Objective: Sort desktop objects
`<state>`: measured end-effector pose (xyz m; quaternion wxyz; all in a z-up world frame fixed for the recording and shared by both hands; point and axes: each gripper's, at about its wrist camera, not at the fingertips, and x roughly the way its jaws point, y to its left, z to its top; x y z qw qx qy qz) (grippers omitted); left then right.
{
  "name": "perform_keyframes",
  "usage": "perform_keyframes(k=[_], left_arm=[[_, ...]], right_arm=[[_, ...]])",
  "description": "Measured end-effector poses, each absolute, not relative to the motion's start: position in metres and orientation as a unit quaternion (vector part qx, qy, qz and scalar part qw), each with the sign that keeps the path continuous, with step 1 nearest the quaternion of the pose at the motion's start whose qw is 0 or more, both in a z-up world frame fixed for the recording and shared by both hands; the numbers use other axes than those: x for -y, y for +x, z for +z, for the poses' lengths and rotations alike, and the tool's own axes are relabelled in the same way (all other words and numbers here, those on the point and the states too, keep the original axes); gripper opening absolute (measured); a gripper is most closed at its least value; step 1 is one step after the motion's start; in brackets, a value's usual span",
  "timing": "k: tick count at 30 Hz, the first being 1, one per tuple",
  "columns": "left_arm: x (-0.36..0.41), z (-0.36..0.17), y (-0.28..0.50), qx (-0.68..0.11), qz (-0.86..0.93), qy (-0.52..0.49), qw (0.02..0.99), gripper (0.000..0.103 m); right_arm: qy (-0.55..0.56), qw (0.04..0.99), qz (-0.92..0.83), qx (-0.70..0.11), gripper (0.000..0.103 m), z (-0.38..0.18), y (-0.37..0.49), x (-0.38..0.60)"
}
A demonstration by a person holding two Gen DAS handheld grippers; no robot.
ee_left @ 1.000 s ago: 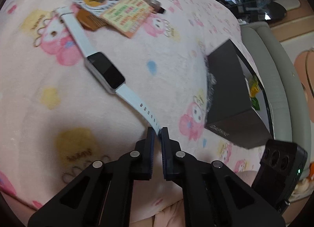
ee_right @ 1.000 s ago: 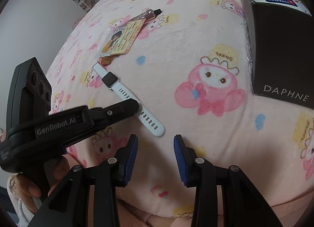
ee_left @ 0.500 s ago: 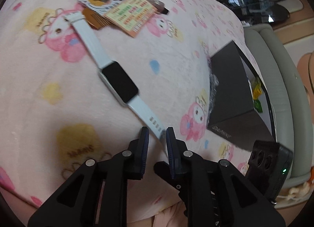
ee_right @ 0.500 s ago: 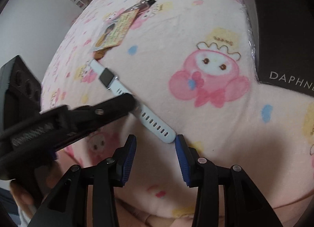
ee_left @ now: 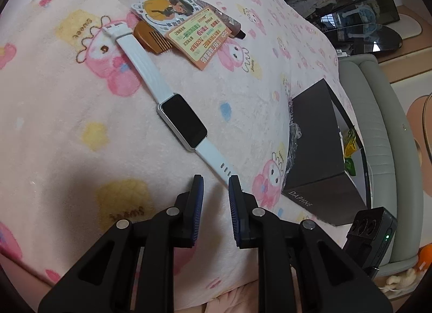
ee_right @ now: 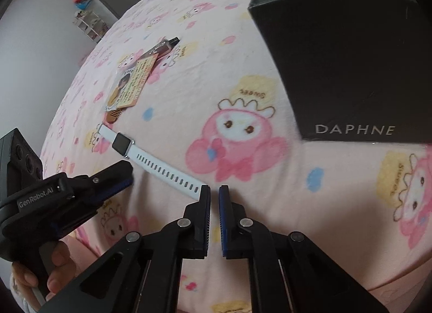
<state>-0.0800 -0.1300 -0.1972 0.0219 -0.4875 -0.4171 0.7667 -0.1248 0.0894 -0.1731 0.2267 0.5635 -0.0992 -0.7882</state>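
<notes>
A pink cartoon-print blanket (ee_left: 81, 102) covers the whole surface, and on it, largest of the loose things, stands an open black box (ee_right: 348, 64) lettered DAPHNE, with a few packets showing inside its top. The left tongs (ee_left: 215, 182) hover low over the blanket with a clear gap between their blue pads, gripping nothing; the holed end of the strap runs behind the right-hand pad. The right tongs (ee_right: 214, 191) are narrowed to a thin slit just past the tip of that same strap, and whether they pinch it cannot be told. The white smartwatch (ee_left: 182, 123) lies flat and stretched out between the tongs and a small pile: an orange printed card (ee_left: 199, 38) over a cartoon sticker (ee_left: 162, 9), a brown comb (ee_left: 151, 38) and a dark tube (ee_left: 235, 26).
</notes>
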Motion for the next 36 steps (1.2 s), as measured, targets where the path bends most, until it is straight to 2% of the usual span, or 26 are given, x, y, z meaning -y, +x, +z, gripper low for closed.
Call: perform_keyframes(k=[4, 6, 9, 11, 14, 16, 17, 18, 21, 23, 25, 26, 27, 29, 30, 34, 36], left_arm=[[0.128, -0.2, -0.081, 0.421, 0.76, -0.495, 0.03, 0.017], [0.127, -0.199, -0.081, 0.417, 0.762, -0.494, 0.031, 0.017], [0.128, -0.199, -0.081, 0.419, 0.761, -0.494, 0.029, 0.017], [0.129, -0.2, -0.081, 0.418, 0.762, -0.493, 0.026, 0.017], [0.132, -0.198, -0.082, 0.411, 0.769, -0.49, 0.01, 0.017], [0.142, -0.194, -0.079, 0.42, 0.773, -0.475, -0.009, 0.017], [0.149, -0.192, -0.077, 0.43, 0.773, -0.467, -0.021, 0.017], [0.158, -0.192, -0.076, 0.441, 0.77, -0.46, -0.038, 0.017], [0.184, -0.194, -0.074, 0.468, 0.754, -0.451, -0.094, 0.017], [0.192, -0.198, -0.079, 0.474, 0.744, -0.458, -0.105, 0.02], [0.193, -0.2, -0.088, 0.472, 0.744, -0.46, -0.11, 0.027], [0.192, -0.2, -0.093, 0.469, 0.745, -0.461, -0.11, 0.027], [0.19, -0.201, -0.098, 0.464, 0.748, -0.461, -0.109, 0.025], [0.184, -0.201, -0.102, 0.45, 0.756, -0.464, -0.1, 0.013], [0.179, -0.2, -0.101, 0.443, 0.759, -0.468, -0.093, 0.01], [0.151, -0.196, -0.079, 0.413, 0.761, -0.498, -0.053, 0.009], [0.142, -0.197, -0.063, 0.406, 0.757, -0.511, -0.03, 0.009]], right_arm=[[0.577, 0.249, -0.768, 0.123, 0.008, -0.177, -0.125, -0.086], [0.583, 0.253, -0.762, 0.123, 0.025, -0.184, -0.127, -0.076], [0.594, 0.251, -0.748, 0.158, 0.038, -0.195, -0.133, -0.074], [0.593, 0.249, -0.743, 0.187, 0.042, -0.198, -0.135, -0.076], [0.589, 0.24, -0.743, 0.21, 0.043, -0.202, -0.137, -0.077], [0.582, 0.238, -0.747, 0.215, 0.042, -0.201, -0.136, -0.077], [0.578, 0.238, -0.751, 0.213, 0.037, -0.2, -0.135, -0.077], [0.574, 0.235, -0.757, 0.205, 0.027, -0.198, -0.135, -0.078], [0.559, 0.24, -0.775, 0.171, 0.01, -0.193, -0.134, -0.079], [0.555, 0.241, -0.777, 0.174, 0.007, -0.191, -0.134, -0.083], [0.549, 0.24, -0.782, 0.17, 0.006, -0.187, -0.132, -0.086], [0.546, 0.239, -0.786, 0.165, 0.006, -0.185, -0.131, -0.086], [0.542, 0.238, -0.79, 0.159, 0.006, -0.182, -0.13, -0.087], [0.532, 0.23, -0.802, 0.144, 0.005, -0.174, -0.126, -0.089], [0.526, 0.225, -0.808, 0.137, 0.005, -0.17, -0.125, -0.09], [0.496, 0.188, -0.841, 0.107, 0.004, -0.149, -0.121, -0.104], [0.483, 0.17, -0.856, 0.064, 0.005, -0.138, -0.12, -0.105]])
